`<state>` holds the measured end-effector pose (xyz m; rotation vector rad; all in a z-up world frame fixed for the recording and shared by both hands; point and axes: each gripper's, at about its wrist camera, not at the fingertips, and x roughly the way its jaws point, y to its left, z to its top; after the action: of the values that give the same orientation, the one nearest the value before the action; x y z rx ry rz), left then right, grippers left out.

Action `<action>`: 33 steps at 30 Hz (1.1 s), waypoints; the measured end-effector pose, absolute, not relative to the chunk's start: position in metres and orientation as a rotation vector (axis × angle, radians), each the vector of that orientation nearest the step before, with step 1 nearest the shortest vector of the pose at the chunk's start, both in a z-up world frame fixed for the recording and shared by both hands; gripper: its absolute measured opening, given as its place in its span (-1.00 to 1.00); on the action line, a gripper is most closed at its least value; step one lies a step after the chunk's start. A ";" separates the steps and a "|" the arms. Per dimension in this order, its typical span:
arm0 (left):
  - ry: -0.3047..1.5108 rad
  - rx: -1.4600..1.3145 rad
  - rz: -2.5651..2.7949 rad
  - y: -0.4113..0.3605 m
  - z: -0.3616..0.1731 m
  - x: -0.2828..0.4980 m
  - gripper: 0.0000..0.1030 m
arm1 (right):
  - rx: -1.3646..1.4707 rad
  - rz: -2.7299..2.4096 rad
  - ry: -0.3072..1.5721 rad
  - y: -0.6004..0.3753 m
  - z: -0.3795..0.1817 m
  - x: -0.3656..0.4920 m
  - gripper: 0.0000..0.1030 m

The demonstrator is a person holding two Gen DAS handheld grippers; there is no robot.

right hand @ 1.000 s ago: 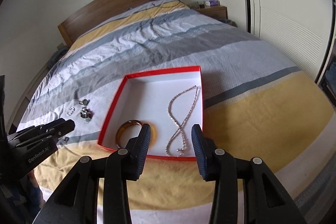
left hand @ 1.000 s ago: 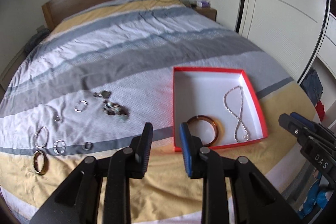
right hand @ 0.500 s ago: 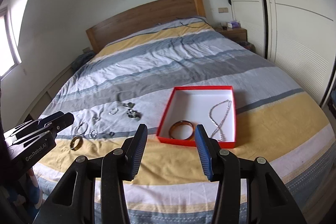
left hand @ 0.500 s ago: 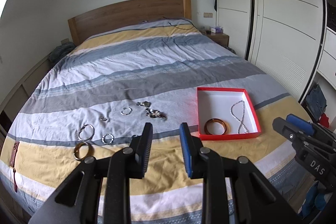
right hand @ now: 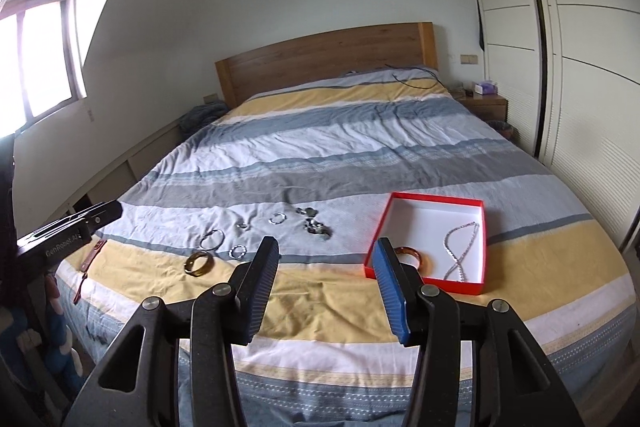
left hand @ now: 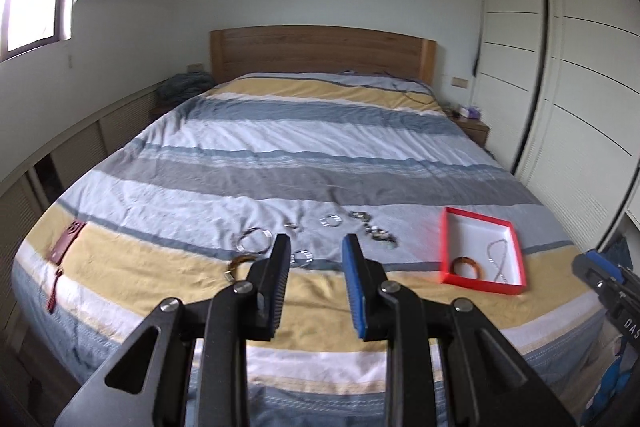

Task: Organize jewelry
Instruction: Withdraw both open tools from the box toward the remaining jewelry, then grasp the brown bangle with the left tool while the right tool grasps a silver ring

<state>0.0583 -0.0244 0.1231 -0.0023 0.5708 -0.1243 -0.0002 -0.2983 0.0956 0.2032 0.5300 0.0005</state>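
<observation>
A: Bed [right hand: 360, 155] with the striped cover fills both views, and the red box [right hand: 480, 283] sits near its foot on the right side

B: What is in the box?

A: An amber bangle [left hand: 468, 265] and a silver chain necklace [right hand: 460, 247] lying beside each other. The loose pieces are well apart from it to the left: a silver hoop [right hand: 212, 239], a second amber bangle [right hand: 199, 263], small rings [right hand: 277, 218] and a dark beaded clump [right hand: 318, 227]

B: And the claws?

A: The left claw [left hand: 316, 283] has its jaws moderately apart, holding nothing. The right claw [right hand: 326, 283] is spread wide, also holding nothing. Both hang off the foot of the bed, touching nothing

B: Versus a second ago?

A: Both have drawn back from over the box, and the right one has opened wider
</observation>
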 end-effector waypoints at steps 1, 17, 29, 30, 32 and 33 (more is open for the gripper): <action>0.574 -0.007 -0.103 -0.013 0.123 0.057 -0.51 | 0.200 0.009 0.527 -0.295 0.097 0.000 -0.05; 0.649 -0.135 0.101 0.093 0.089 0.068 -0.22 | 0.195 0.093 0.564 -0.272 0.080 0.017 -0.04; 0.798 -0.143 0.125 0.092 0.014 0.130 -0.22 | 0.172 0.149 0.707 -0.250 0.025 0.075 -0.05; 0.813 -0.150 0.121 0.093 0.007 0.137 -0.22 | 0.170 0.153 0.720 -0.248 0.020 0.082 -0.05; 0.836 -0.152 0.124 0.093 -0.005 0.150 -0.22 | 0.170 0.159 0.751 -0.244 0.007 0.096 -0.05; 0.845 -0.151 0.125 0.094 -0.011 0.157 -0.22 | 0.171 0.160 0.765 -0.242 0.002 0.104 -0.05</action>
<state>0.1567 0.0940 -0.0111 -0.1509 0.8447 0.1254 0.1037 -0.2416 0.0015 0.1708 0.7650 0.1603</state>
